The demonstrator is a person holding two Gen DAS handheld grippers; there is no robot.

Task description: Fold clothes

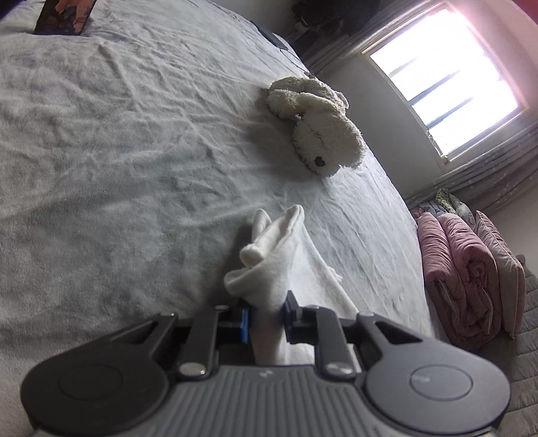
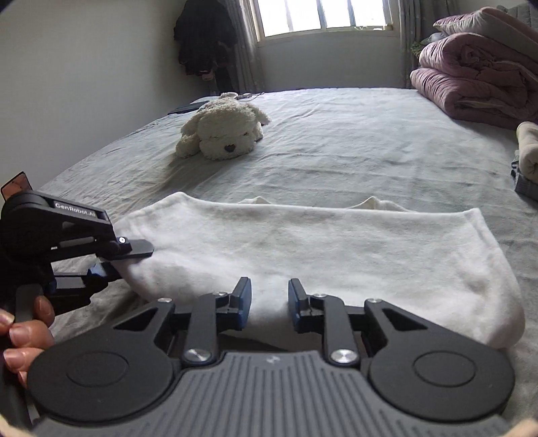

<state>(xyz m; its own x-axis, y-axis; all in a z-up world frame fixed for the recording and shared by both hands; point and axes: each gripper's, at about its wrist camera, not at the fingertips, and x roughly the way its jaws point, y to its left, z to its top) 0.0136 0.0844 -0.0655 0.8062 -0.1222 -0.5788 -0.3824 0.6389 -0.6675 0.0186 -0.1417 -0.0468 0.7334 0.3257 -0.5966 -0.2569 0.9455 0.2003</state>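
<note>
A white fleece garment (image 2: pixel 319 245) lies folded across the grey bed (image 2: pixel 353 141). My left gripper (image 1: pixel 265 319) is shut on a bunched edge of the garment (image 1: pixel 269 262), which sticks up between its blue pads. In the right wrist view the left gripper (image 2: pixel 131 257) grips the garment's left end. My right gripper (image 2: pixel 269 302) sits at the garment's near edge, its jaws a little apart with the white cloth between the pads; the frames do not show whether the pads press on it.
A white plush dog (image 2: pixel 225 129) (image 1: pixel 319 124) lies further up the bed. Folded pink quilts (image 2: pixel 477 74) (image 1: pixel 467 279) are stacked at the bed's right side. A phone (image 1: pixel 64 15) lies at the far corner. Rolled cloth (image 2: pixel 528 151) sits at the right edge.
</note>
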